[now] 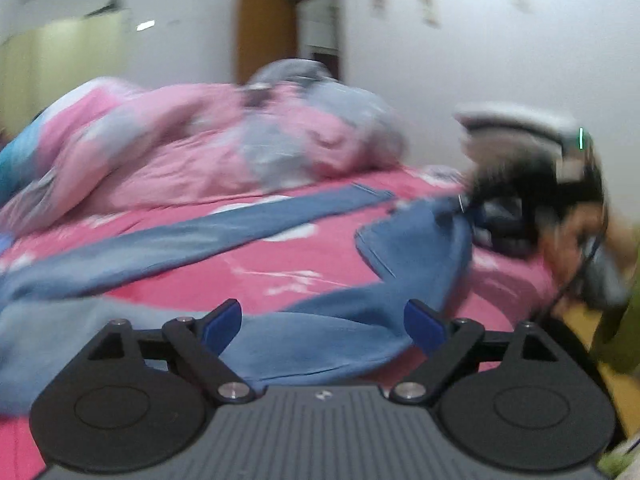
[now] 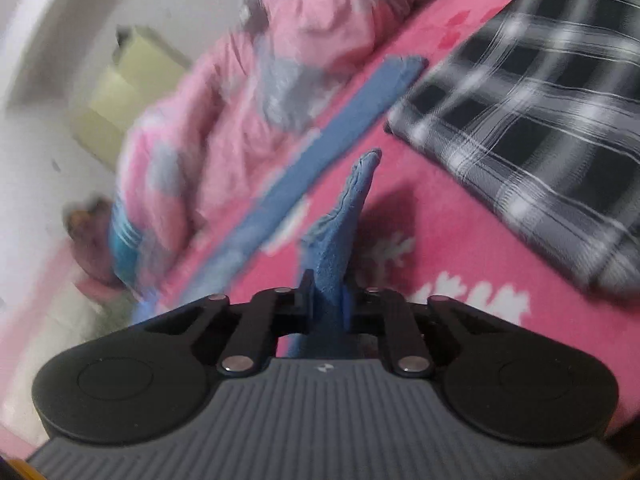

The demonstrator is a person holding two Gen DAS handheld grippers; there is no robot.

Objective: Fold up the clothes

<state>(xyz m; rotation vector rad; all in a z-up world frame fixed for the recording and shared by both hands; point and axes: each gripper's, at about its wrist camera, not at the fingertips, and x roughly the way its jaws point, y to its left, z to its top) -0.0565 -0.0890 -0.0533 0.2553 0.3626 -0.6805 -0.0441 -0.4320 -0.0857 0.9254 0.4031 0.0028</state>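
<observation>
A blue garment (image 1: 416,248) lies spread over a pink bedsheet (image 1: 256,264), with one long strip (image 1: 224,232) running off to the left. My left gripper (image 1: 323,326) stands open just above the near part of the garment, its blue pads (image 1: 222,326) wide apart and touching nothing. In the right wrist view my right gripper (image 2: 326,300) is shut on a raised fold of the blue garment (image 2: 344,232), which sticks up ahead of the jaws. The left wrist view shows that same right gripper (image 1: 472,204) at the right, blurred, with a hand (image 1: 568,236) behind it.
A rumpled pink and grey quilt (image 1: 180,152) is heaped along the far side of the bed. A folded black and white plaid cloth (image 2: 540,128) lies on the sheet to the right. Behind the bed are a white wall and a brown door (image 1: 264,32).
</observation>
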